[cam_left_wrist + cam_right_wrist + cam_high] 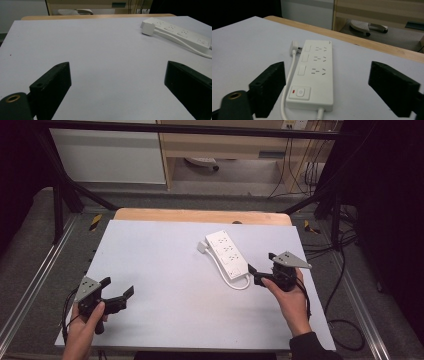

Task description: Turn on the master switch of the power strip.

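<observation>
A white power strip (227, 254) lies on the white table top (160, 270), right of the middle, with its white plug (201, 247) resting beside its far end and its cable looped at the near end. My right gripper (261, 265) hovers just right of the strip's near end, open. In the right gripper view the jaws (327, 66) stand wide apart and frame the strip (317, 72), its rocker switch (300, 93) nearest, without touching it. My left gripper (117, 286) sits at the table's front left, open and holding nothing (117, 67); the strip (180, 33) shows far off to its right.
A wooden table edge (200, 215) runs behind the white top. Black frame bars (65, 195) flank the table, and cables (345, 270) trail over the floor on the right. A caster base (202, 164) stands under the far furniture.
</observation>
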